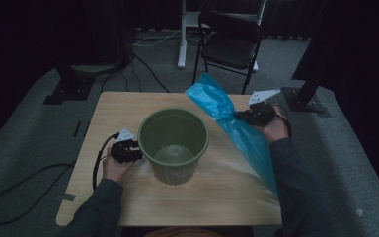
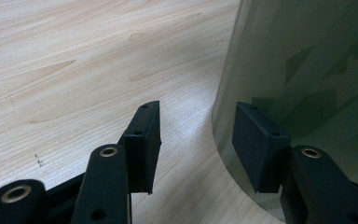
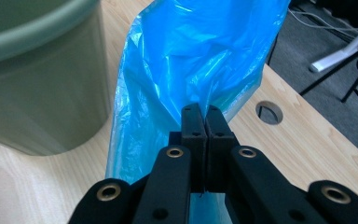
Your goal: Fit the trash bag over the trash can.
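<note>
My left gripper [image 1: 128,150] rests low on the counter [image 1: 118,106] toward its left edge, fingers [image 2: 142,144] spread wide, one pad touching the wall of the green bin [image 1: 173,143] and gripping nothing. The bin stands upright at the counter's middle, mouth up. My right gripper [image 1: 244,116], near the far right corner, has its fingers pinched tight on the blue plastic bag [image 1: 237,126], whose long axis runs from the far edge diagonally down to the near right corner.
</note>
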The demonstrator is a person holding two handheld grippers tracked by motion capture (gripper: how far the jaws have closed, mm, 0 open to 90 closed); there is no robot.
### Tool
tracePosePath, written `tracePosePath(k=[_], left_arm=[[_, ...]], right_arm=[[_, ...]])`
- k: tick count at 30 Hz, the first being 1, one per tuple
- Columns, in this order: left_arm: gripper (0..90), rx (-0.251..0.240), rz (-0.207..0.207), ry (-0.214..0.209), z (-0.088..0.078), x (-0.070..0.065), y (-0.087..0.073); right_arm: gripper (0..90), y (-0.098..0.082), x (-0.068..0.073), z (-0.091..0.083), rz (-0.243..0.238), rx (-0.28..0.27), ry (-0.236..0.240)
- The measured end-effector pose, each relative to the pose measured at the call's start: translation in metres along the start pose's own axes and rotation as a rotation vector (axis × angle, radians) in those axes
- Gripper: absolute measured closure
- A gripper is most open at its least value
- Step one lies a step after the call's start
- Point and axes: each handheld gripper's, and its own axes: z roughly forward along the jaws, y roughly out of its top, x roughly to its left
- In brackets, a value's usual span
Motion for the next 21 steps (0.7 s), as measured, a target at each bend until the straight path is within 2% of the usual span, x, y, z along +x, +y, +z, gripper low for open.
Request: tracePosePath(k=[11, 21], left_arm=[[52.0, -0.001, 0.003, 0.001, 0.0, 0.0, 0.0], [52.0, -0.002, -0.005, 0.0, -0.001, 0.0, 0.0]], right_arm=[[89.3, 0.014, 0.007, -0.013, -0.053, -0.034, 0.044], [89.3, 0.023, 0.018, -0.016, -0.092, -0.059, 0.104]])
